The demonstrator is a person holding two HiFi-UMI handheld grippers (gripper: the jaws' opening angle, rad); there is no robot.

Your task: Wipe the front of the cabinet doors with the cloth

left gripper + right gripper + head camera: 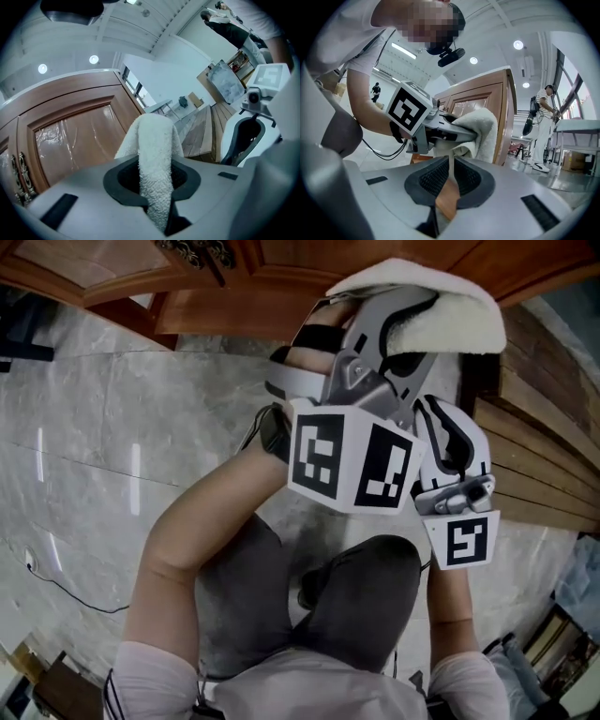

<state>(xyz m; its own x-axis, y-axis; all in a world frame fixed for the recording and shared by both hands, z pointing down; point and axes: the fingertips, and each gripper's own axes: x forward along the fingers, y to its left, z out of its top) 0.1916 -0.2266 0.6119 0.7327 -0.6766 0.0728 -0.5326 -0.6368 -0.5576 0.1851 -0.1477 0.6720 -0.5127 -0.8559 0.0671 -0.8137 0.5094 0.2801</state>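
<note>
We have the cloth (154, 140) pinched in the left hand-held gripper (157, 180), right up against the cabinet door (79, 136). It looks light, soft and floppy, so we judge a deep bite on a bunched fold holds best. Our right hand-held gripper (450, 173), near the door, has its jaws almost together on nothing.

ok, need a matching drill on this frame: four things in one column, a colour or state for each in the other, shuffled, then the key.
Things:
1. cloth
2. left gripper
3. right gripper
4. cabinet door

Colour or state:
A. glossy brown wood
B. jaws close together, nothing between them
C. white and fluffy
D. jaws clamped on fabric

Pairs: 1-C, 2-D, 3-B, 4-A
</note>
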